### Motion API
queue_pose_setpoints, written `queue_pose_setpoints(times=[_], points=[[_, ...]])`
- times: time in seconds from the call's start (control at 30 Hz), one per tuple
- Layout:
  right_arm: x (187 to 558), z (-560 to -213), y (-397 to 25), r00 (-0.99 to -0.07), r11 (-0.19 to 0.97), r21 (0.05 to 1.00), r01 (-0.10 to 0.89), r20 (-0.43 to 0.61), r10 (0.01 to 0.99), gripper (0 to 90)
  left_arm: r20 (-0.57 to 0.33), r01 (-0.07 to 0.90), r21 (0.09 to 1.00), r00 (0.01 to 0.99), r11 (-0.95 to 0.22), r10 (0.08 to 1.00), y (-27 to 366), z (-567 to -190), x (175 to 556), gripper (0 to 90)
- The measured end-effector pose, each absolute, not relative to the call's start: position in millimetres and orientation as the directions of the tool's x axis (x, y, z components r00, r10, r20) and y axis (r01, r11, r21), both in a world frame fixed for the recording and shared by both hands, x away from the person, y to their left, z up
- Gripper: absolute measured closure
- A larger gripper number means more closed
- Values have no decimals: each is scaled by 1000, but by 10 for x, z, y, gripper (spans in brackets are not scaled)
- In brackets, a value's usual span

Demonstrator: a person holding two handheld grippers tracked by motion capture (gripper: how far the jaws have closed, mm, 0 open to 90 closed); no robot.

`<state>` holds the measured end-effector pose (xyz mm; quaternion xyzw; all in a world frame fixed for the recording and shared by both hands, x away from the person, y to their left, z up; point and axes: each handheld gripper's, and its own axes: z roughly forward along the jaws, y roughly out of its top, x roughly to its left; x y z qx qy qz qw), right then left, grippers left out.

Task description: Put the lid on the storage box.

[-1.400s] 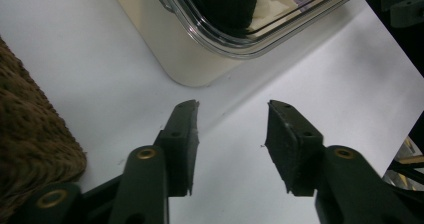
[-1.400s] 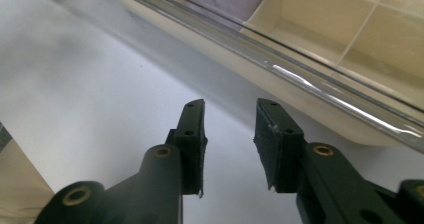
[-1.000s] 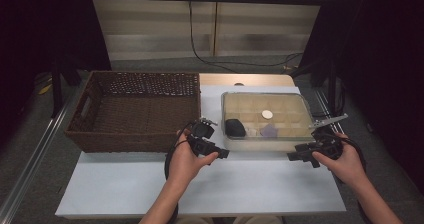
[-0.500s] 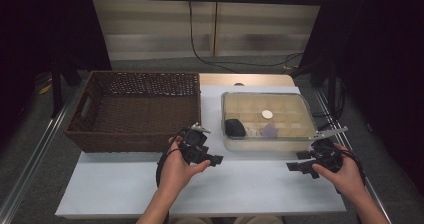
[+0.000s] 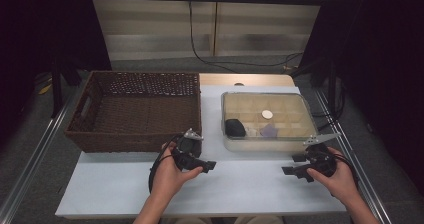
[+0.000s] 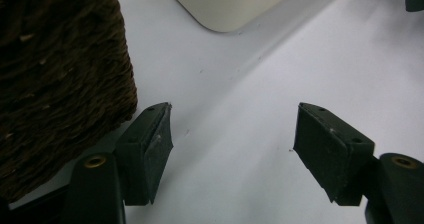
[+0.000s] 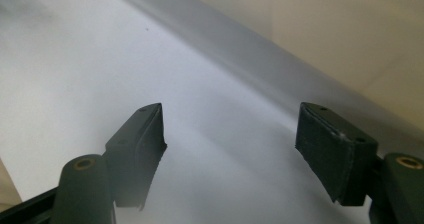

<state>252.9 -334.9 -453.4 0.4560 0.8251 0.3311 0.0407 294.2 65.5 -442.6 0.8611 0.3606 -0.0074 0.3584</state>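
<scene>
Clear plastic, shallow and divided into compartments, the lidded organiser box (image 5: pixel 268 120) sits on the white counter (image 5: pixel 240 184) and serves as the landmark. Just to its left, with a strip of bare counter between, stands the dark brown woven wicker basket (image 5: pixel 135 109). Inside the box, a black rounded object (image 5: pixel 234 127) lies in the near-left compartment, a small pale round disc (image 5: pixel 267 114) sits near the middle, and a small purple piece (image 5: pixel 270 130) lies just right of the black one.

Nearer the person than the box's near-left corner is the left gripper (image 5: pixel 206 165), held in the left hand (image 5: pixel 170 176) beside the basket's near-right corner; its jaws stand wide apart over bare counter with nothing between them. In the left gripper view the basket's wall (image 6: pixel 60 69) is at the left and the box's rounded corner (image 6: pixel 225 6) lies ahead, apart from the jaws.

Off the box's near-right corner is the right gripper (image 5: pixel 289 170), held in the right hand (image 5: pixel 340 179); its jaws are likewise spread and empty, close to the box's front wall (image 7: pixel 350 44) without touching it.
</scene>
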Motion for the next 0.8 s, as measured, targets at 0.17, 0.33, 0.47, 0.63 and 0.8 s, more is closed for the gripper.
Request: queue_pose_setpoints(times=[0.17, 0.33, 0.47, 0.63, 0.8], points=[[2518, -4561, -3361, -584, 366, 588, 721, 231, 778, 260, -265, 614, 618, 751, -492, 604, 697, -4475, 2919, 301], [2504, -4568, -3371, -583, 369, 589, 720, 223, 782, 255, -256, 600, 625, 762, -499, 595, 751, -4490, 2908, 295], [2492, -4575, -3391, -586, 368, 597, 713, 220, 780, 244, -246, 594, 632, 763, -497, 598, 814, -4501, 2900, 285], [2479, -4590, -3397, -590, 379, 594, 709, 205, 781, 240, -242, 591, 631, 765, -502, 597, 877, -4541, 2891, 274], [2472, -4613, -3407, -598, 387, 604, 697, 192, 778, 239, -234, 586, 629, 769, -511, 594, 948, -4574, 2886, 266]])
